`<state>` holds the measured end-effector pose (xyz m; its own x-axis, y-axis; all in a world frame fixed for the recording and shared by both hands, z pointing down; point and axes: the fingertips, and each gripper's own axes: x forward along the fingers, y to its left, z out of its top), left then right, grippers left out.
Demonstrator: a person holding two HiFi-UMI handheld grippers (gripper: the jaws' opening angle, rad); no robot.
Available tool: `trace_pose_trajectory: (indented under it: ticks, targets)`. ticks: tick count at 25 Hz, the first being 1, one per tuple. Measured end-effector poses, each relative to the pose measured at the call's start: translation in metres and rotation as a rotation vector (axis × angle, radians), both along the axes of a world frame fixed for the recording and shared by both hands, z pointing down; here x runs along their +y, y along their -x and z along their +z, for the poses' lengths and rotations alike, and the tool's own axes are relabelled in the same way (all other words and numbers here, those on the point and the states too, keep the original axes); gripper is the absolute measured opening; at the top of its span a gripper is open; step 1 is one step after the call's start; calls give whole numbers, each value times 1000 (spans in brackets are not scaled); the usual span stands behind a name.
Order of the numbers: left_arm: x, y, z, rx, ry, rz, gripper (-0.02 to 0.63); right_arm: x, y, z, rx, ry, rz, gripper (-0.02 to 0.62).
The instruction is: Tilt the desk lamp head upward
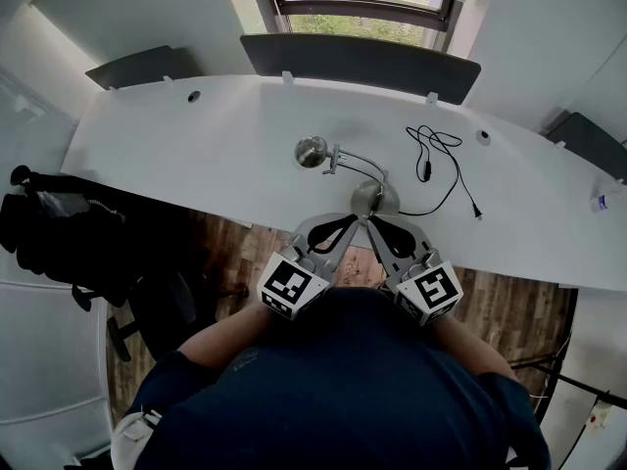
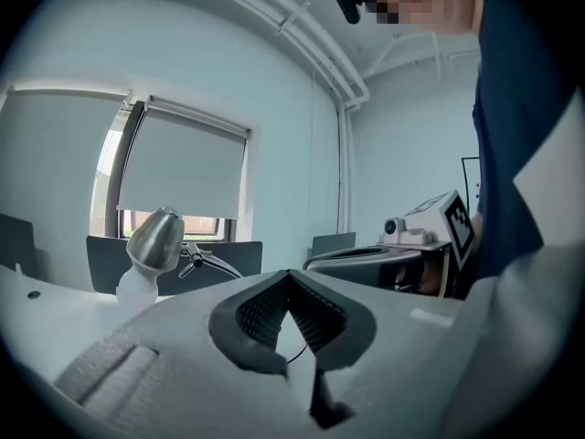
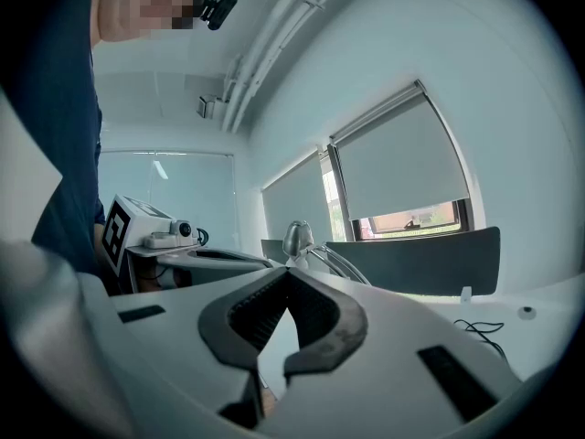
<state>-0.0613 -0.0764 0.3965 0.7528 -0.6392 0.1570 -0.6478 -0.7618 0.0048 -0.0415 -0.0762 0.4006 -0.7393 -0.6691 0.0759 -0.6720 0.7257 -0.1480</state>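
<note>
Just ahead of both gripper tips sits the round lamp base (image 1: 375, 199), close to the near edge of the white tabletop (image 1: 176, 155). The left gripper (image 1: 345, 225) has its jaws pressed together with nothing between them, and its own view shows that plainly. Same story for the right gripper (image 1: 384, 227): pads meeting, empty. The two point at the base side by side, tips almost touching each other.

Now the part that matters. From the base, the thin curved arm (image 1: 358, 161) runs away from the grippers and off to the left, ending at the lamp head (image 1: 312, 152). So the lamp head lies forward and left of both grippers, beyond the base. In the left gripper view the lamp head (image 2: 157, 240) stands up and to the left of the closed jaws, its white bulb end aimed downward. From the right gripper it looks smaller and farther off.

My call: the left gripper is the nearer one for the lift, and neither touches the lamp head yet. A black cord (image 1: 436, 155) lies ahead and right, well clear.
</note>
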Motion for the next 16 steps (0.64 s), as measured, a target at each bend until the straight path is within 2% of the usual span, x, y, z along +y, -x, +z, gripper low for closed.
trace_pose_trajectory:
  ticks: [16]
  targets:
    - [-5,2,-2,-26,-27,-10,6,-7,1,0,1,13,4,11]
